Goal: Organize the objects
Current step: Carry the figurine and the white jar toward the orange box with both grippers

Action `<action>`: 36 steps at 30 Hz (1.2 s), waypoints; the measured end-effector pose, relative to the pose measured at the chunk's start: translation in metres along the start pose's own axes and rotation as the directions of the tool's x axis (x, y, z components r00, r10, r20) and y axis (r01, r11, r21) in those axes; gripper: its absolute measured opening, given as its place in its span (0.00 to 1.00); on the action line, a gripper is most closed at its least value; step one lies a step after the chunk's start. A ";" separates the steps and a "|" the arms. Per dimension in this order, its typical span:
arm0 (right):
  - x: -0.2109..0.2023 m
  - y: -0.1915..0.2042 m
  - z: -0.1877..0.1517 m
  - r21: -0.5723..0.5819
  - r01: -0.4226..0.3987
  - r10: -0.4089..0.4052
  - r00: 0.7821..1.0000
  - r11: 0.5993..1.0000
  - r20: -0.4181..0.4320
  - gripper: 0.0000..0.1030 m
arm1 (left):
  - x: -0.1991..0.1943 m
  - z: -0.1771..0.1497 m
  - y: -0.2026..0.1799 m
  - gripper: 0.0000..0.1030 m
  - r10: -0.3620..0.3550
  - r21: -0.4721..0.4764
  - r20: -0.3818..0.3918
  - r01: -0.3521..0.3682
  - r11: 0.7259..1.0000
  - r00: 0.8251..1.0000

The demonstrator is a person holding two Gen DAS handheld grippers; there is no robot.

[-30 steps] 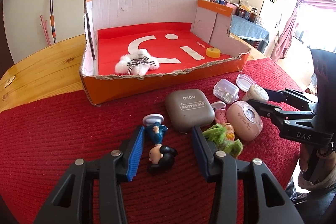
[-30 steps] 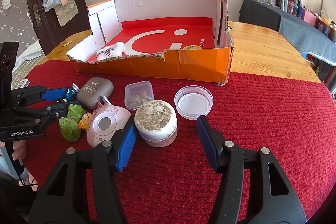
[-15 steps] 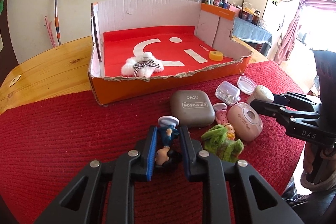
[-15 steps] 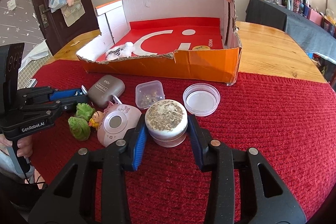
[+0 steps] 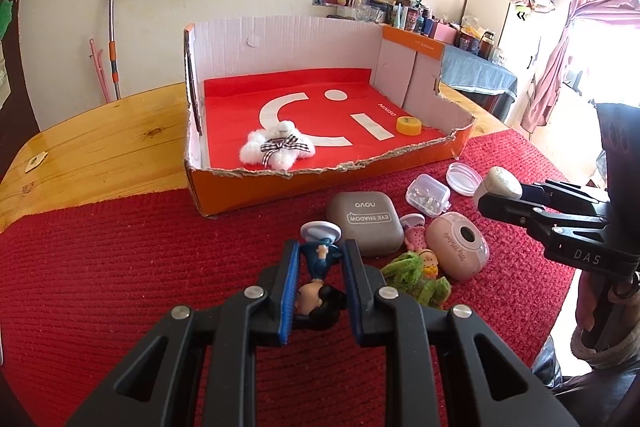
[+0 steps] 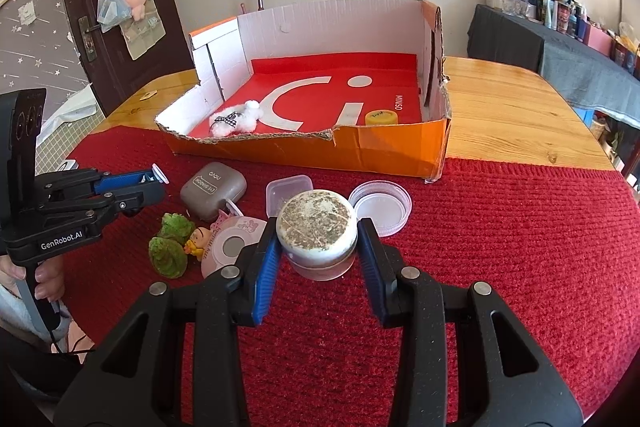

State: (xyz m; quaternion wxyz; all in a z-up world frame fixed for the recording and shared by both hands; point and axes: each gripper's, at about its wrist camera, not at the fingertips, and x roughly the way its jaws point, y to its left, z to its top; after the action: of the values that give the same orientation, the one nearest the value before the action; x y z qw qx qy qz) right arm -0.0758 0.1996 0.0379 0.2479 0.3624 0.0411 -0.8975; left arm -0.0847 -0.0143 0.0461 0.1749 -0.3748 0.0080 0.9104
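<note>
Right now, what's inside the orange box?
Inside the orange box: a white fluffy bow and a yellow tape roll on the red liner. The front wall hides the nearest floor strip.

A box (image 5: 320,183) sits on a table (image 5: 100,147), at the far edge of a mat (image 5: 100,267). In the box lie a plush (image 5: 278,149) near its front left and a tape roll (image 5: 408,125) to the right. On the mat before the box lie a case (image 5: 364,217), a small container (image 5: 427,195) and a lid (image 5: 464,179), left to right. Nearer are a figurine (image 5: 320,259), a doll (image 5: 416,277) and a compact (image 5: 458,247).
</note>
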 end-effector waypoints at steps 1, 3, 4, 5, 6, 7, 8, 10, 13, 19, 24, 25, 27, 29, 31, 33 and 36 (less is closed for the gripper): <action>0.000 0.000 0.000 0.000 -0.002 0.002 1.000 1.000 -0.002 0.35 | 0.000 0.000 0.000 0.22 -0.003 -0.001 0.000 0.003 1.000 1.000; -0.001 0.000 0.000 0.000 -0.002 0.002 1.000 1.000 -0.001 0.35 | -0.002 0.001 -0.001 0.22 -0.008 -0.001 0.003 0.008 1.000 1.000; -0.001 0.000 0.000 -0.001 -0.002 0.002 1.000 1.000 -0.001 0.35 | -0.003 0.001 -0.002 0.22 -0.009 0.000 0.006 0.009 1.000 1.000; -0.001 0.000 0.000 -0.002 -0.004 0.004 1.000 1.000 -0.002 0.35 | -0.005 0.001 -0.002 0.22 -0.010 0.000 0.010 0.010 1.000 1.000; -0.001 0.000 0.001 -0.003 -0.004 0.004 1.000 1.000 -0.001 0.35 | -0.007 0.002 -0.002 0.22 -0.013 0.000 0.014 0.013 1.000 1.000; -0.002 0.000 0.001 -0.004 -0.004 0.004 1.000 1.000 0.000 0.35 | -0.008 0.002 -0.003 0.22 -0.015 0.000 0.018 0.015 1.000 1.000; -0.002 0.000 0.001 -0.006 -0.006 0.006 1.000 1.000 0.000 0.35 | -0.010 0.003 -0.003 0.22 -0.017 0.000 0.023 0.017 1.000 1.000; -0.002 0.001 0.002 -0.009 -0.007 0.007 1.000 1.000 0.004 0.35 | -0.013 0.004 -0.004 0.22 -0.021 0.002 0.030 0.021 1.000 0.999; -0.003 0.002 0.003 -0.014 -0.011 0.011 1.000 1.000 0.008 0.35 | -0.016 0.007 -0.007 0.22 -0.027 0.007 0.041 0.027 1.000 0.999; -0.004 0.003 0.005 -0.020 -0.012 0.013 1.000 1.000 0.013 0.35 | -0.017 0.011 -0.011 0.22 -0.040 0.012 0.052 0.039 0.999 0.998; -0.009 0.004 0.010 -0.031 -0.017 0.018 0.999 0.999 0.028 0.35 | -0.023 0.021 -0.015 0.22 -0.063 0.024 0.072 0.062 0.998 0.995; -0.010 0.006 0.012 -0.037 -0.018 0.019 0.999 0.999 0.033 0.35 | -0.023 0.024 -0.017 0.22 -0.073 0.029 0.073 0.071 0.997 0.995; -0.013 0.007 0.017 -0.051 -0.020 0.022 0.999 0.999 0.045 0.35 | -0.024 0.031 -0.020 0.22 -0.094 0.041 0.079 0.091 0.995 0.992; -0.015 0.008 0.023 -0.061 -0.032 0.035 0.998 0.998 0.057 0.35 | -0.024 0.040 -0.024 0.22 -0.114 0.056 0.088 0.110 0.992 0.990; -0.016 0.009 0.030 -0.070 -0.044 0.048 0.997 0.997 0.067 0.35 | -0.021 0.050 -0.028 0.22 -0.127 0.072 0.096 0.120 0.990 0.987; -0.016 0.009 0.038 -0.080 -0.048 0.054 0.996 0.996 0.076 0.35 | -0.016 0.061 -0.031 0.22 -0.133 0.086 0.097 0.125 0.988 0.986; -0.016 0.008 0.051 -0.100 -0.064 0.073 0.994 0.993 0.087 0.35 | -0.003 0.078 -0.034 0.22 -0.141 0.105 0.081 0.133 0.986 0.987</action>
State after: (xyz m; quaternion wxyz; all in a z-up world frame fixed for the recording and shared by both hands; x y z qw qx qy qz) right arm -0.0948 0.1861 0.0870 0.2975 0.3099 0.0610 -0.9010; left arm -0.1244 0.0280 0.1084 0.2557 -0.3248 0.0196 0.9103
